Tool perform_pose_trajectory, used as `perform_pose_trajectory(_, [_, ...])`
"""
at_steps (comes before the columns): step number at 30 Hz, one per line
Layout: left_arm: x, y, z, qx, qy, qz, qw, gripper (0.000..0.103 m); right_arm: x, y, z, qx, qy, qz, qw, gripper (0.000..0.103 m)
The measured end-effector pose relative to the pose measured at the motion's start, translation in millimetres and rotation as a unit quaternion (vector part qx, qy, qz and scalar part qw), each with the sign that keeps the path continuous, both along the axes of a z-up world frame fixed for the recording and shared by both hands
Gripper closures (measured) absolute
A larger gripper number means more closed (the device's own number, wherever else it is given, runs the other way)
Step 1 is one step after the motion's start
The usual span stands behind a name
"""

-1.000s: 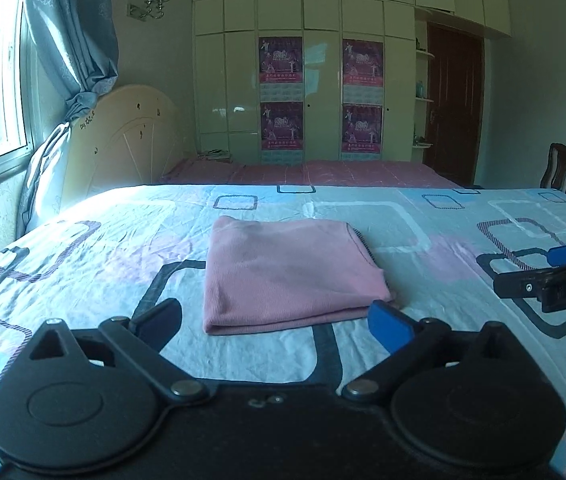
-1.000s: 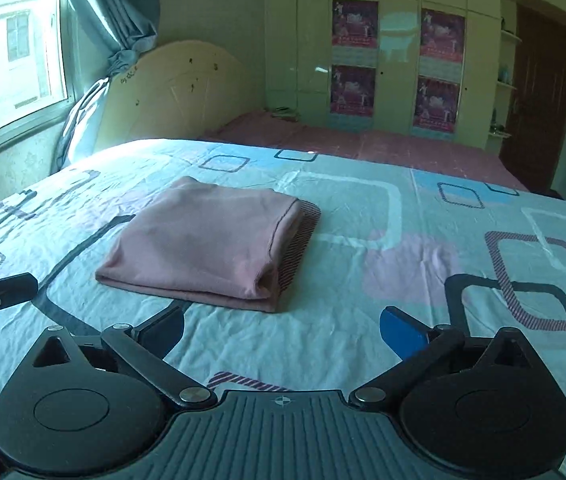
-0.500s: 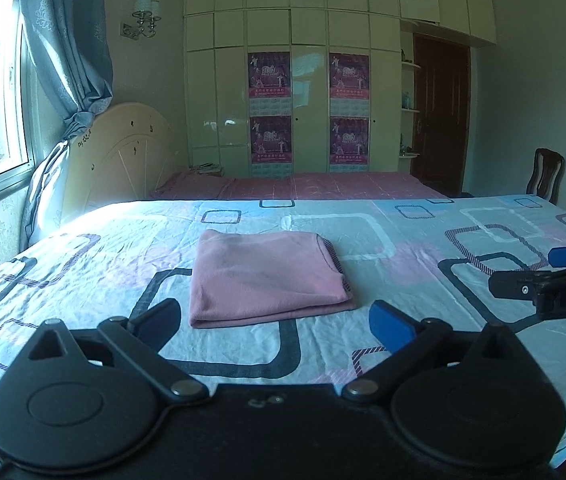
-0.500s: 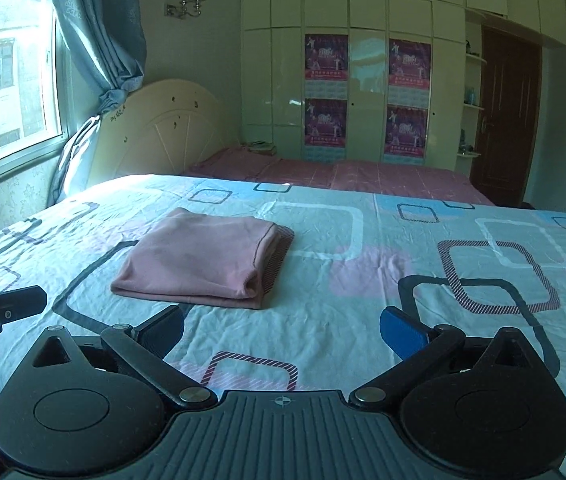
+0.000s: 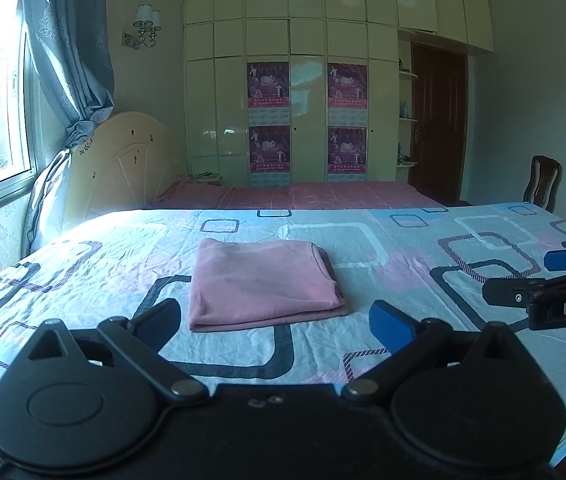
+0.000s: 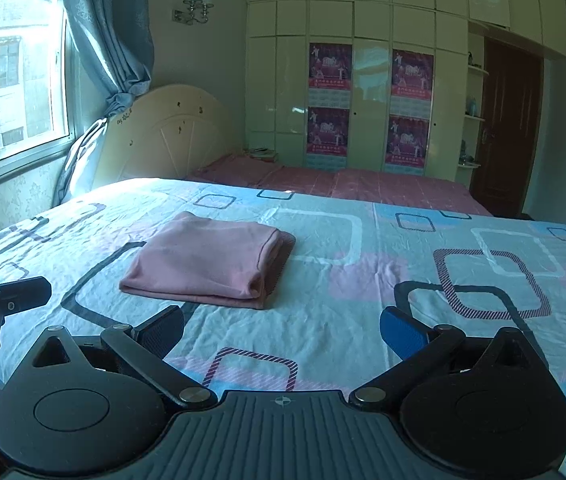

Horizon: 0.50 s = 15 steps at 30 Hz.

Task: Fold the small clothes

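Here the left gripper and right gripper are both spread wide, holding nothing, clear of the folded pink garment lying mid-bed. Behind stand a cream headboard, wardrobe and window.

The left gripper was matte black, with two round hubs, silver pivot screws on its angled links, one black finger and one with a blue pad. The right gripper matched it, but carried a ribbed grey plate with a small crosshair mark. Seen side-on, it bore white letters "DAS".
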<state>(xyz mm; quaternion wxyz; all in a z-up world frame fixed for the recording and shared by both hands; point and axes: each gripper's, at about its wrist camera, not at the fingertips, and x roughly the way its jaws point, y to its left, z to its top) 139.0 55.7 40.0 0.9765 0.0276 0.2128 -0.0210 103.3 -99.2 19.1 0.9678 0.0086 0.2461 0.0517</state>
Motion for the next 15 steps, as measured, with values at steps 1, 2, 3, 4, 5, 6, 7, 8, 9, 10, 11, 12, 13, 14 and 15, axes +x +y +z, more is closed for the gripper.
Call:
perform_pose_trajectory(1, [0.0,-0.3,0.1,0.001,0.0,0.001,1.0,0.003,0.2,0.0,0.3,0.0,0.0,0.001,1.0,0.0])
perform_pose_trajectory(2, [0.1,-0.2,0.1,0.001,-0.001,0.0,1.0,0.003,0.7,-0.2,0.6,0.0,0.0,0.001,1.0,0.0])
perform_pose_trajectory(3, [-0.1,0.4,0.1,0.001,-0.002,0.0,1.0,0.003,1.1,-0.7,0.6,0.0,-0.001,0.002,1.0,0.0])
perform_pose_trajectory(4, [0.2,0.3,0.2,0.001,-0.002,0.001,1.0,0.003,1.2,-0.8,0.3,0.0,-0.001,0.002,1.0,0.0])
perform_pose_trajectory(5, [0.4,0.0,0.4,0.002,-0.002,0.001,1.0,0.003,1.2,-1.0,0.1,0.0,-0.001,0.002,1.0,0.0])
perform_pose_trajectory(6, [0.6,-0.5,0.5,0.002,-0.002,0.001,1.0,0.003,1.1,-0.9,0.1,0.001,-0.001,0.002,1.0,0.0])
perform_pose_trajectory(7, [0.6,-0.8,0.6,0.003,-0.002,0.001,1.0,0.003,1.2,-0.9,0.2,0.001,-0.001,0.002,1.0,0.0])
perform_pose_trajectory(8, [0.6,-1.0,0.7,0.004,-0.002,0.001,1.0,0.003,1.4,-1.0,0.3,0.0,-0.001,0.002,1.0,0.0])
perform_pose_trajectory(9, [0.6,-1.3,0.7,0.004,-0.002,0.001,1.0,0.003,1.4,-1.1,0.2,0.0,-0.001,0.003,1.0,0.0])
perform_pose_trajectory(10, [0.7,-1.4,0.7,0.004,-0.003,0.001,1.0,0.003,1.4,-1.0,0.3,0.001,-0.001,0.003,1.0,0.0])
perform_pose_trajectory(11, [0.9,-1.7,1.0,0.005,-0.003,0.001,1.0,0.003,1.2,-1.0,0.3,0.001,0.0,0.004,1.0,0.0])
perform_pose_trajectory(12, [1.2,-1.9,1.0,0.005,-0.002,0.001,1.0,0.003,1.3,-1.6,0.0,0.0,0.0,0.004,1.0,0.0])
perform_pose_trajectory(13, [1.3,-2.2,1.0,0.005,-0.002,0.0,1.0,0.003,1.1,-1.5,0.0,0.0,0.0,0.004,1.0,0.0])
perform_pose_trajectory(14, [0.6,-1.9,1.2,0.005,-0.002,0.0,1.0,0.003,1.4,-1.7,0.0,0.0,0.0,0.005,1.0,0.0])
perform_pose_trajectory(15, [0.4,-2.0,1.4,0.005,-0.003,-0.001,1.0,0.003,2.1,-2.0,-0.1,0.0,0.0,0.005,1.0,0.0])
